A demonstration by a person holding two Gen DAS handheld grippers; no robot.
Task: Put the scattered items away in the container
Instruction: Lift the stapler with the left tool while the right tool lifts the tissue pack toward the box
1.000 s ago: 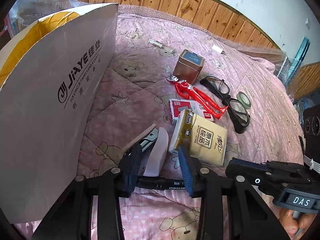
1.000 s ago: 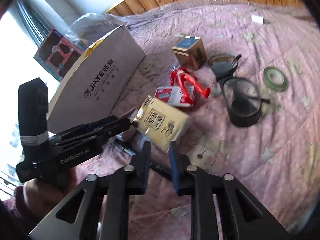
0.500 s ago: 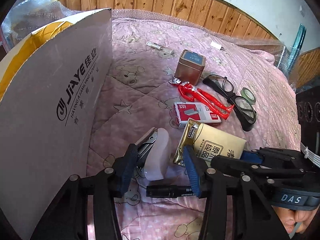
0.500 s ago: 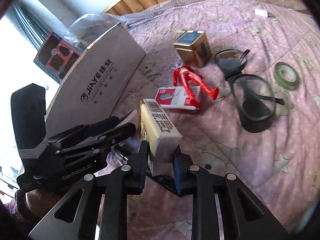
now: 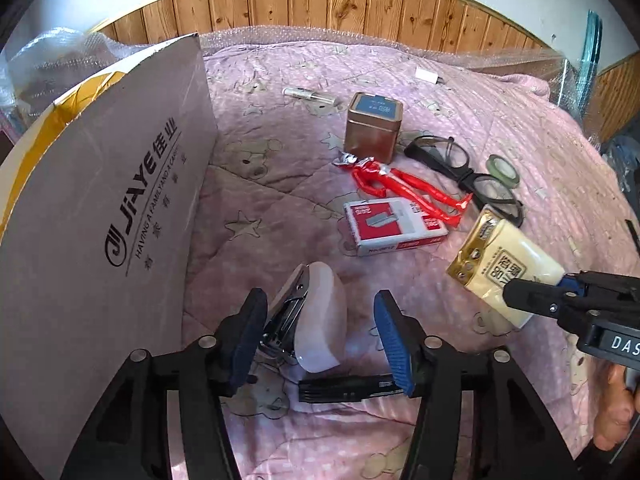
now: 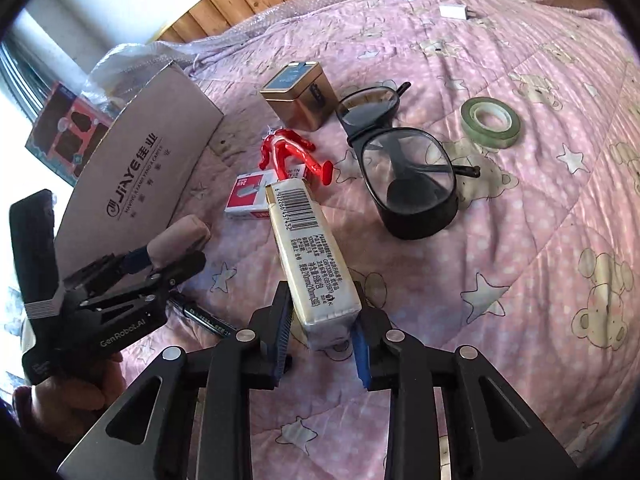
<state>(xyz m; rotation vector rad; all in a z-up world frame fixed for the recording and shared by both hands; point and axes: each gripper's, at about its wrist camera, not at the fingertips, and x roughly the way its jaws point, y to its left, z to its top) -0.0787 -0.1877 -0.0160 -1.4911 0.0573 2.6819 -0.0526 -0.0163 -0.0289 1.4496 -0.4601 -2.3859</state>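
Right gripper: your fingers clamp the near end of the tissue pack, which juts forward, lifted clear of the bed.
Left gripper: your fingers stand wide apart, gripping nothing.
Stapler: on the bed between your left fingers, nearer the left one; whether it touches, you cannot tell.
Marker: lies crosswise just behind the stapler.
Box: the cardboard wall stands immediately to the left.

A cream-and-gold tissue pack is held lifted above the quilt, beside the upright cardboard box.
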